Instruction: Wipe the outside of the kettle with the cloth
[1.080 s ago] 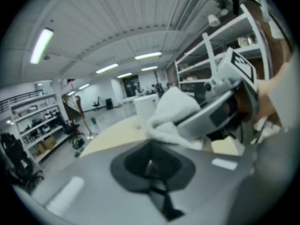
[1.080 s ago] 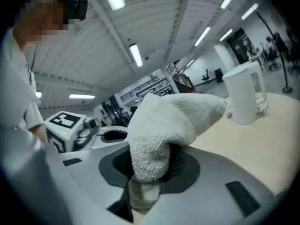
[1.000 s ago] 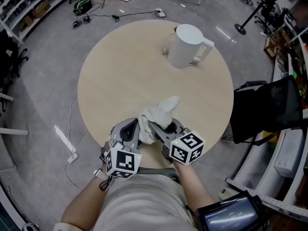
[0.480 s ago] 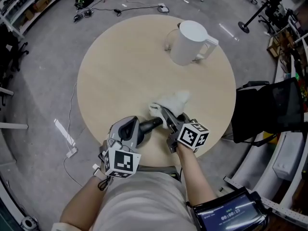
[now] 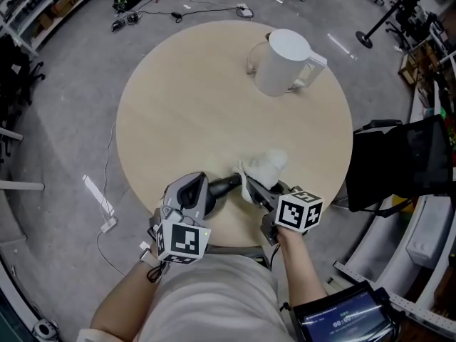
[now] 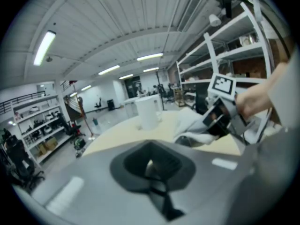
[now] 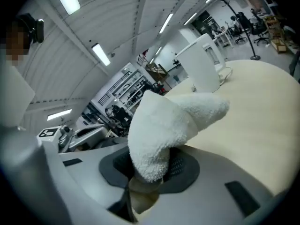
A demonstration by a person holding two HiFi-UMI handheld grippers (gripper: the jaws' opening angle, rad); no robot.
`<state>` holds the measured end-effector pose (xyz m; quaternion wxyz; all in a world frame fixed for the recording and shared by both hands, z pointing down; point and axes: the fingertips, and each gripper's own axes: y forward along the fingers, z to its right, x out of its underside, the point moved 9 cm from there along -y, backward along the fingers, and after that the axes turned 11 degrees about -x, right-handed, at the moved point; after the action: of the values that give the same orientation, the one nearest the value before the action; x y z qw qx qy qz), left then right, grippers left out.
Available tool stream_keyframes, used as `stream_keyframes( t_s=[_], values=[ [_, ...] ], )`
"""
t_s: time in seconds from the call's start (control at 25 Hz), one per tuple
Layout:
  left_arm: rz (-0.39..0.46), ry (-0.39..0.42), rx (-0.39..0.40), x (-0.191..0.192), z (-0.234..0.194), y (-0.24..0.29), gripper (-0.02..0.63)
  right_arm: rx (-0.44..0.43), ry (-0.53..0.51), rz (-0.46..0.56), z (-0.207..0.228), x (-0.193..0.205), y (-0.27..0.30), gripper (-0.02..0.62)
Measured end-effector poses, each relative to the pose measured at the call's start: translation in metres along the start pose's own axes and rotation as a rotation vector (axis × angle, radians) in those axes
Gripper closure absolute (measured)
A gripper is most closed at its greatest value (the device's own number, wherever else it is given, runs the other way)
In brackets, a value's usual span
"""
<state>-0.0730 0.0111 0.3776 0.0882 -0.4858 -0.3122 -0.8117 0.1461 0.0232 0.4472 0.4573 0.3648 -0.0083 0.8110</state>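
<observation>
Cloth (image 5: 265,165) gripped in right tool (image 5: 251,188), long axis and free tip toward upright kettle (image 5: 279,66); left tool (image 5: 231,184) closed, empty.

The kettle (image 5: 281,61) is plain white all over. The cloth (image 5: 265,165) is white too, with a fuzzy terry nap. The round tabletop (image 5: 178,105) is pale beige with a faint wood grain. The left gripper (image 5: 232,185) has a light grey shell and black fingers (image 5: 222,187). The right gripper (image 5: 251,185) is the same grey. Each carries a cube (image 5: 182,241) patterned with black squares on white. The floor (image 5: 64,120) is a glossy mid grey with pale reflections. The person's shirt (image 5: 214,298) is light beige-grey.
</observation>
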Motion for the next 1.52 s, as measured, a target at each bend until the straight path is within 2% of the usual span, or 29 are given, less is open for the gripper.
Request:
stream_keyframes(
  t_s=[0.08,0.16,0.24,0.32,0.36,0.4,0.44,0.56,0.6,0.64,0.72,0.76,0.8,0.84,0.88,0.92,0.96,1.0,1.08,1.12,1.16,1.24,1.28,1.32,1.36,1.4,1.44,1.48,1.52],
  values=[
    [-0.005,-0.004,0.009,0.0,0.0,0.001,0.618,-0.091,0.005,-0.054,-0.015,0.0,-0.009,0.483],
    [-0.01,-0.005,0.014,0.0,0.0,0.0,0.618,-0.283,0.055,-0.067,-0.036,0.001,-0.012,0.483],
    [-0.012,-0.005,0.011,0.0,-0.001,0.0,0.618,-0.485,0.136,-0.012,-0.051,0.008,-0.002,0.483],
    [-0.012,-0.013,0.013,0.0,-0.001,0.001,0.618,-0.596,0.241,0.107,-0.044,0.021,0.012,0.483],
    [-0.011,-0.021,0.019,0.0,-0.001,0.002,0.618,-0.616,0.303,0.162,-0.034,0.03,0.015,0.483],
    [-0.011,-0.028,0.023,-0.001,0.0,0.002,0.618,-0.595,0.351,0.188,-0.023,0.042,0.017,0.483],
    [-0.011,-0.032,0.023,-0.002,0.0,0.002,0.618,-0.534,0.384,0.179,-0.011,0.057,0.019,0.483],
    [-0.008,-0.027,0.013,-0.003,0.0,0.003,0.618,-0.276,0.447,0.116,0.019,0.093,0.022,0.483],
    [-0.008,-0.026,0.014,-0.004,0.0,0.004,0.618,-0.234,0.428,0.107,0.018,0.093,0.021,0.483],
    [-0.009,-0.027,0.018,-0.004,0.0,0.005,0.618,-0.248,0.392,0.124,0.006,0.085,0.019,0.483],
    [-0.012,-0.032,0.028,-0.005,0.0,0.006,0.618,-0.359,0.323,0.214,-0.029,0.06,0.014,0.483],
    [-0.014,-0.034,0.029,-0.005,-0.001,0.005,0.618,-0.359,0.295,0.237,-0.034,0.056,0.015,0.483],
    [-0.017,-0.034,0.028,-0.005,-0.001,0.004,0.618,-0.297,0.282,0.23,-0.025,0.064,0.017,0.483],
    [-0.017,-0.033,0.025,-0.004,-0.001,0.004,0.618,-0.196,0.304,0.196,-0.004,0.082,0.022,0.483],
    [-0.015,-0.032,0.024,-0.004,-0.001,0.004,0.618,-0.095,0.357,0.148,0.019,0.103,0.028,0.483],
    [-0.014,-0.03,0.023,-0.004,-0.001,0.005,0.618,-0.029,0.408,0.11,0.033,0.119,0.033,0.483],
    [-0.013,-0.03,0.025,-0.004,-0.001,0.005,0.618,-0.014,0.415,0.101,0.03,0.123,0.034,0.483],
    [-0.012,-0.03,0.029,-0.004,-0.001,0.006,0.618,-0.051,0.371,0.124,0.013,0.117,0.028,0.485],
    [-0.01,-0.031,0.029,-0.004,-0.002,0.007,0.618,-0.196,0.253,0.211,-0.028,0.094,0.014,0.485],
    [-0.009,-0.031,0.022,-0.003,-0.002,0.006,0.618,-0.223,0.218,0.228,-0.035,0.091,0.013,0.485],
    [-0.009,-0.03,0.013,-0.003,-0.002,0.007,0.618,-0.191,0.203,0.21,-0.029,0.096,0.015,0.485],
    [-0.009,-0.028,0.004,-0.002,-0.001,0.011,0.618,-0.075,0.267,0.123,0.006,0.108,0.026,0.485],
    [-0.01,-0.027,0.016,-0.002,0.0,0.013,0.618,-0.061,0.307,0.096,0.017,0.105,0.028,0.485],
    [-0.011,-0.034,0.041,-0.002,0.001,0.015,0.618,-0.085,0.294,0.098,0.012,0.092,0.023,0.485],
    [-0.011,-0.063,0.08,-0.003,-0.001,0.017,0.617,-0.129,0.214,0.12,-0.006,0.071,0.014,0.485],
    [-0.011,-0.138,0.129,-0.003,-0.008,0.018,0.614,-0.169,0.091,0.146,-0.034,0.047,0.004,0.485],
    [-0.015,-0.275,0.177,0.0,-0.02,0.019,0.609,-0.188,-0.046,0.158,-0.062,0.024,-0.003,0.485],
    [-0.023,-0.473,0.214,0.008,-0.037,0.018,0.608,-0.18,-0.178,0.147,-0.088,0.004,-0.005,0.483],
    [-0.029,-0.704,0.226,0.02,-0.057,0.016,0.609,-0.151,-0.296,0.116,-0.107,-0.011,-0.002,0.483]
  ],
)
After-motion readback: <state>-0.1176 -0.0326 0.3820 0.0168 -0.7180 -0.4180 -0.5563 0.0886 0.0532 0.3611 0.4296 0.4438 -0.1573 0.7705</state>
